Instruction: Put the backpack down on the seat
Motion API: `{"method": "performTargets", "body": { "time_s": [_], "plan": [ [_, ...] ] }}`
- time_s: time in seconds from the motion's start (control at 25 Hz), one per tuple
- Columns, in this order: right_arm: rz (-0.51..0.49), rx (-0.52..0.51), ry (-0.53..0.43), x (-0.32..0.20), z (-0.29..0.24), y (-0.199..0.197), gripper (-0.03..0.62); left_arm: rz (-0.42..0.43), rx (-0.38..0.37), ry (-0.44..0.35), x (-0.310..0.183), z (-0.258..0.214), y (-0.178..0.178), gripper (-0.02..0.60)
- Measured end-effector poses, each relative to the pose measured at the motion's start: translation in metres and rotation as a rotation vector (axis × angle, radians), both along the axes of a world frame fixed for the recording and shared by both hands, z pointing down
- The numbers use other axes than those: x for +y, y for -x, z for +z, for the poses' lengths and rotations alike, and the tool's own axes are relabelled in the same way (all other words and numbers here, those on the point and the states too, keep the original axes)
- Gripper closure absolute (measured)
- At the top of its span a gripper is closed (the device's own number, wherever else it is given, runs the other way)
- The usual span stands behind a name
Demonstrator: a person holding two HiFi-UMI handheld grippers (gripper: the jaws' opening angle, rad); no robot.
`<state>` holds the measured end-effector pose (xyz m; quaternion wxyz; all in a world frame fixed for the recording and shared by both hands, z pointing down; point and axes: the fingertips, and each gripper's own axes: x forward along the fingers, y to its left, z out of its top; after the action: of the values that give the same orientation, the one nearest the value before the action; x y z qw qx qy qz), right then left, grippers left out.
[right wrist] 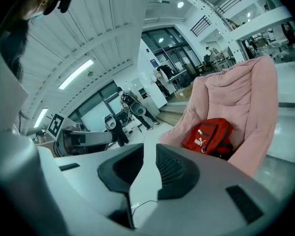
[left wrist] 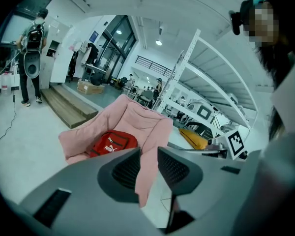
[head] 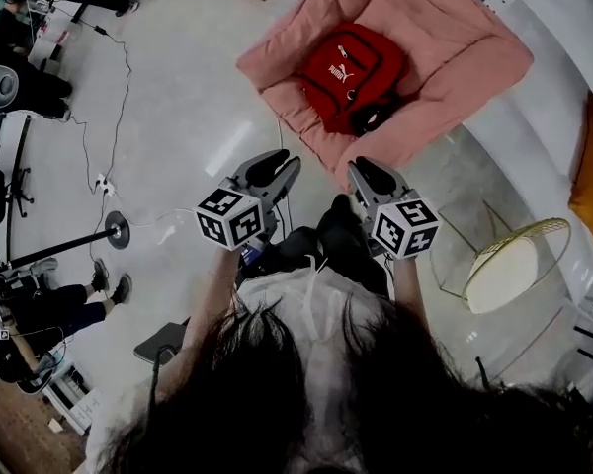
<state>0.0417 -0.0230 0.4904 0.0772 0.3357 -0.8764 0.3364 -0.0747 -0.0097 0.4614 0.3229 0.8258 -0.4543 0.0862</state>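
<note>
- Red fabric backpack [head: 348, 72] with a white logo and black trim: lies flat in the hollow of the seat, logo side up. It is also seen in the left gripper view [left wrist: 113, 142] and the right gripper view [right wrist: 209, 136].
- Pink padded beanbag-style seat [head: 445, 57]: stands on the pale glossy floor [head: 178, 97], its raised sides around the backpack on it.
- Left gripper [head: 280, 166], grey with black ribbed pads and a marker cube: held close to the person's body, well apart from the seat. Its jaws [left wrist: 148, 163] stand a narrow gap apart with nothing between them.
- Right gripper [head: 366, 174], same build: held beside the left one and pointing toward the seat. Its jaws [right wrist: 150, 161] are parted by a slim gap and grip nothing.
- Round side table [head: 519, 265] with a yellow wire frame: stands on the floor to the right of the person, near the seat but apart from it.
- White cable [head: 119, 77]: trails across the floor at left.
</note>
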Motion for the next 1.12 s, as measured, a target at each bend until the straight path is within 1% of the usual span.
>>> {"method": "performTargets", "body": {
  "time_s": [0.16, 0.32, 0.48, 0.68, 0.96, 1.12],
  "plan": [
    [-0.02, 0.01, -0.009, 0.013, -0.003, 0.025, 0.507, -0.011, 0.016, -0.006, 0.014, 0.0, 0.019, 0.46],
    [-0.037, 0.025, -0.023, 0.035, -0.009, 0.043, 0.507, -0.015, 0.022, -0.044, 0.034, -0.007, 0.031, 0.46],
    [-0.042, 0.017, -0.032, 0.07, -0.013, 0.065, 0.507, -0.036, 0.035, -0.072, 0.067, -0.012, 0.05, 0.46],
    [-0.047, 0.032, -0.042, 0.122, -0.019, 0.097, 0.507, -0.046, 0.058, -0.09, 0.12, -0.017, 0.079, 0.46],
    [-0.031, 0.054, -0.082, 0.184, -0.032, 0.112, 0.519, -0.044, 0.071, -0.084, 0.185, -0.012, 0.1, 0.46],
    [-0.02, 0.066, -0.095, 0.211, -0.036, 0.108, 0.528, -0.035, 0.098, -0.084, 0.21, -0.011, 0.097, 0.46]
  ]
}}
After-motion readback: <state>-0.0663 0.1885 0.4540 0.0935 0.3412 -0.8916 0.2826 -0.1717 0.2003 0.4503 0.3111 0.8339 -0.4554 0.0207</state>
